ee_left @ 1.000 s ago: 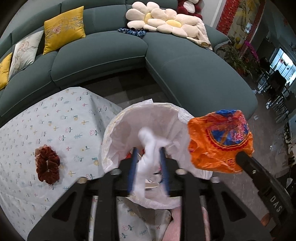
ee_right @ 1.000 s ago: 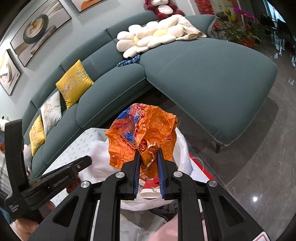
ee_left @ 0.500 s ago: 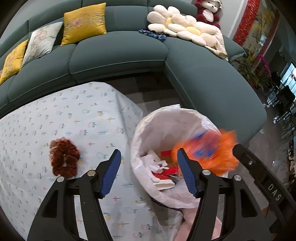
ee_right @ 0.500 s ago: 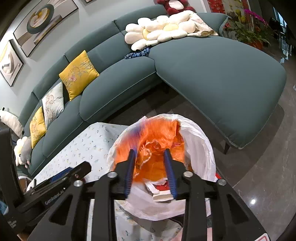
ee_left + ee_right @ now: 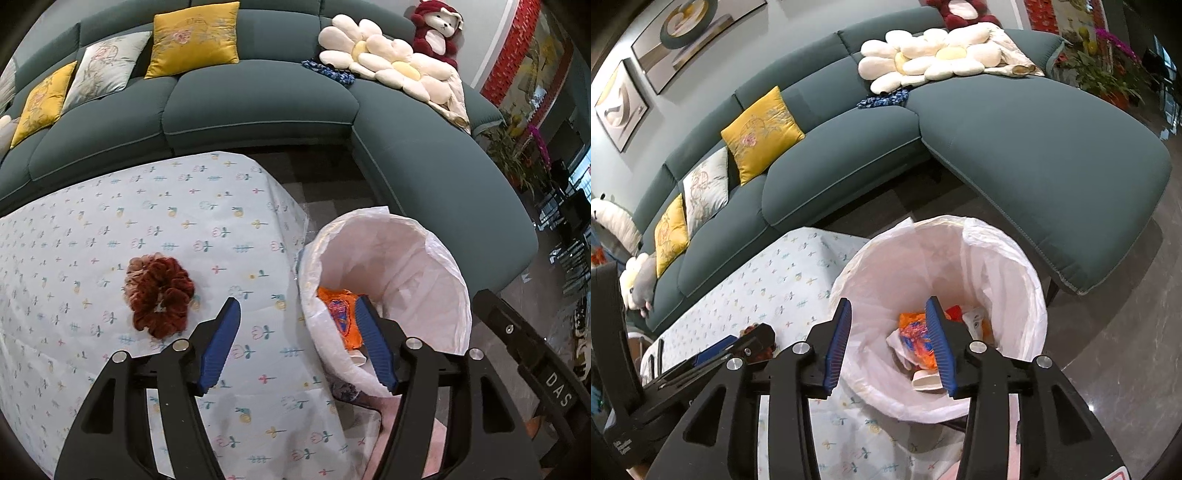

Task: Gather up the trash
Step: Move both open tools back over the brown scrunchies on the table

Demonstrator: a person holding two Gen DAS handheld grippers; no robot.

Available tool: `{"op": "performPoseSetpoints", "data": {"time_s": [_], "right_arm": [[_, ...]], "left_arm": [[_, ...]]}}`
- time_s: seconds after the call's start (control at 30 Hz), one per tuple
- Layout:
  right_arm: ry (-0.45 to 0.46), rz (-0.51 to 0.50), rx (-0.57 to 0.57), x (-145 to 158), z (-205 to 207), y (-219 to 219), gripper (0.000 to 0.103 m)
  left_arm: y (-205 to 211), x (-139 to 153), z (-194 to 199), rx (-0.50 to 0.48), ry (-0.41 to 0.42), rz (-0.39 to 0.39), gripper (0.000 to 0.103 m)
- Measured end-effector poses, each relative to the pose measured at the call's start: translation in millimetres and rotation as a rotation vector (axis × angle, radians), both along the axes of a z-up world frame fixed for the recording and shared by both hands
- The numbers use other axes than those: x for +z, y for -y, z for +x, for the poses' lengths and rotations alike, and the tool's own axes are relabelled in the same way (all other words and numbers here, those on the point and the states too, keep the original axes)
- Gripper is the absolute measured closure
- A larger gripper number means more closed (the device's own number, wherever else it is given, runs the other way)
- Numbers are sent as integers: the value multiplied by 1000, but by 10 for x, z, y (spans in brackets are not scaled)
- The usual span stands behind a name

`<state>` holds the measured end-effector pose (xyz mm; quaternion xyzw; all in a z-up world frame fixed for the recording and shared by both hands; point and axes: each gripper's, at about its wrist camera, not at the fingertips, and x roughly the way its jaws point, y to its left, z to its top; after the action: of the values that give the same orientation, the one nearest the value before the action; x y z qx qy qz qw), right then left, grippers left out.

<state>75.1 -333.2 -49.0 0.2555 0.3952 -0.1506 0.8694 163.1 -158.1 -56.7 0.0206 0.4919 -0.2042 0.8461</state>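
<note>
Dropped orange wrapper [image 5: 918, 341] below parted jaws

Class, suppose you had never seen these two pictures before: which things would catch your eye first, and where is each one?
Brightest is the orange wrapper lying among other scraps at the bottom of the white-lined bin, just beyond the open right gripper. On the flowered tablecloth, left of the open left gripper, sits a dark red scrunchie. Behind everything curves a teal sofa with yellow cushions.

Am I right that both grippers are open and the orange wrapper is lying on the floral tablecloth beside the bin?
Not quite: the orange wrapper lies inside the white-lined bin, not on the tablecloth, as the right wrist view shows. Both grippers' jaws are indeed open.
</note>
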Motion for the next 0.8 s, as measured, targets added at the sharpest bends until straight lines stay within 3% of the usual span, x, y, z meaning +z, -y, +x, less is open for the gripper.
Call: {"op": "performPoseSetpoints", "data": {"time_s": [0.27, 0.8], "right_arm": [[-8, -22, 58, 56, 25, -368, 55], [-27, -61, 191, 112, 114, -1175, 49]], "left_arm": [[-346, 71, -30, 50, 19, -3, 34], [-1289, 60, -121, 179, 19, -30, 34]]}}
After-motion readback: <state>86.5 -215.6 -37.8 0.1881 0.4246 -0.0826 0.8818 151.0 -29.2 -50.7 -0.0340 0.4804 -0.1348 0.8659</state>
